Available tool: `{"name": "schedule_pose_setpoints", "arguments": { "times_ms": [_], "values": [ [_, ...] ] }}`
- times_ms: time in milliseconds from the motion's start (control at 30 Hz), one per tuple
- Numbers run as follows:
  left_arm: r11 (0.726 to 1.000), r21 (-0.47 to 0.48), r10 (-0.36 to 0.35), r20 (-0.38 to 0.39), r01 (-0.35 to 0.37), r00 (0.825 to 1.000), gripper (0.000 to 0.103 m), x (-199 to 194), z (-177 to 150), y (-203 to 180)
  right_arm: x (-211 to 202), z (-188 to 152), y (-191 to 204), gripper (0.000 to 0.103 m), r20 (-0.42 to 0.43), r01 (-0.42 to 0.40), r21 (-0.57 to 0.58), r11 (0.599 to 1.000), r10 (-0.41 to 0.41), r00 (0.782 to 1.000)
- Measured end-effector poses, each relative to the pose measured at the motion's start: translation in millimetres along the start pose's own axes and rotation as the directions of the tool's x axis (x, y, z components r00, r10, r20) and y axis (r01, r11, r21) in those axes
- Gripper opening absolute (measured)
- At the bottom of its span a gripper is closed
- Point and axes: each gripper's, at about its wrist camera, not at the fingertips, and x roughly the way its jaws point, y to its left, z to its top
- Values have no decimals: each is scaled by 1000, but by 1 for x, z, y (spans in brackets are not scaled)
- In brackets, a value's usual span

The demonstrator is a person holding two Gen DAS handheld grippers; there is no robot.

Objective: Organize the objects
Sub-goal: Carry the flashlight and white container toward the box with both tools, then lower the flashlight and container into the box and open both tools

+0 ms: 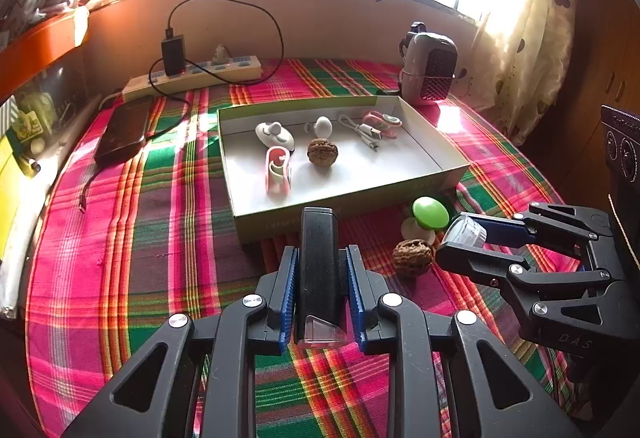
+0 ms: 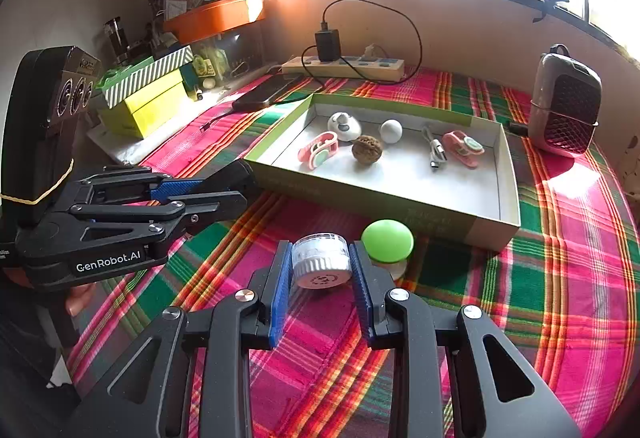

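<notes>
Where left gripper (image 2: 224, 182) shows, GenRobot.AI lettering

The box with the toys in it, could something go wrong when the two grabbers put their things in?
Maybe. The left gripper holds a tall black stick low down, so it might catch the box wall. The right gripper pinches a round white cap that could roll free. It might also bump the green mushroom toy.

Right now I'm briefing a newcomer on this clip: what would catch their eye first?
Probably the bright pink-and-green plaid cloth covering the table, with the shallow open box of small trinkets at its middle. Then the two loaded grippers in front: the left gripper clamps a black stick-shaped object, the right gripper a small clear round case.
</notes>
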Motion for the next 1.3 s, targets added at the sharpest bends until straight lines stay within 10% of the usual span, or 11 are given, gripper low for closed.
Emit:
{"name": "schedule_pose_setpoints", "arguments": {
  "times_ms": [867,1300],
  "values": [
    [998,-53,29,-21,-30,999,21,91,84,43,45,64,-66,30,9,89,90,992,-90,996],
    [998,-54,33,-40,-35,999,21,77,68,-3,87,81,-76,30,-56,85,74,994,-81,995]
  ]
}}
